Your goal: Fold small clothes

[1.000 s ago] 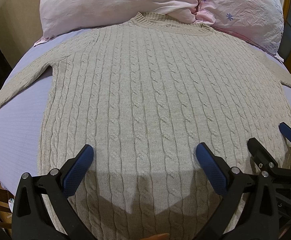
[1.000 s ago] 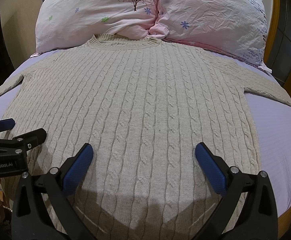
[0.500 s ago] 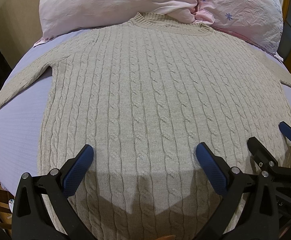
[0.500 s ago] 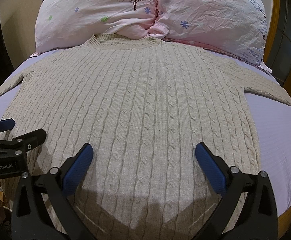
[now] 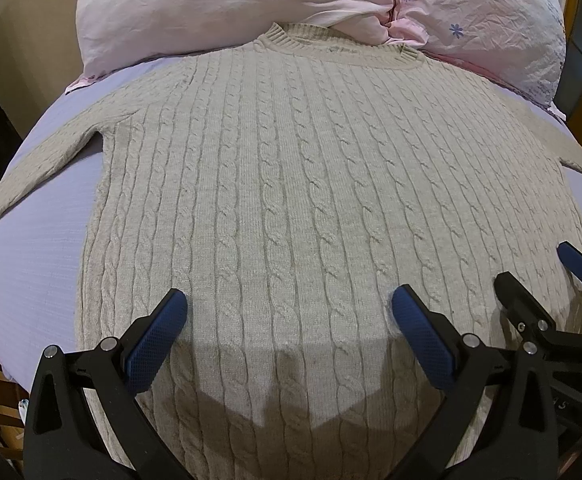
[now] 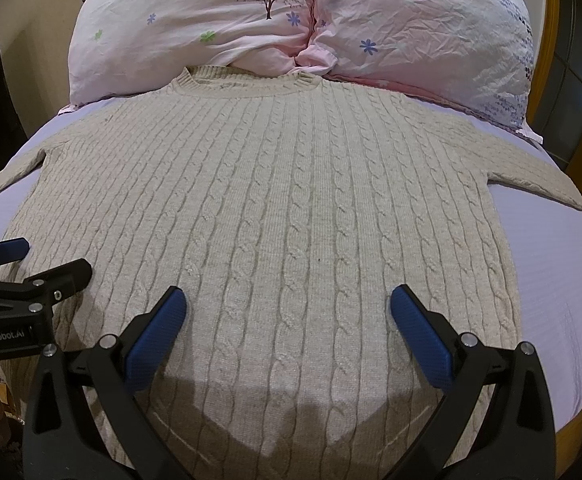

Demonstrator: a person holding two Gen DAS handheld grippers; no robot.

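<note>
Even, fairly bright light is cast from behind the cameras; soft shadows are thrown on the near sweater (image 5: 291, 200). Edges are bent by fisheye distortion, corners blackened. Focus is sharp.

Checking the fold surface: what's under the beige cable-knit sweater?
The beige cable-knit sweater lies flat on a lavender bed sheet, its collar against two pink floral pillows. Whatever is directly beneath its body is covered.

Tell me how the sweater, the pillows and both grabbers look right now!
Beige cable-knit sweater: spread flat, unfolded, sleeves out sideways.
Two pink flowered pillows: side by side, touching, past the collar.
Left gripper: open, holding nothing, over the hem.
Right gripper: open, holding nothing, over the hem.
</note>
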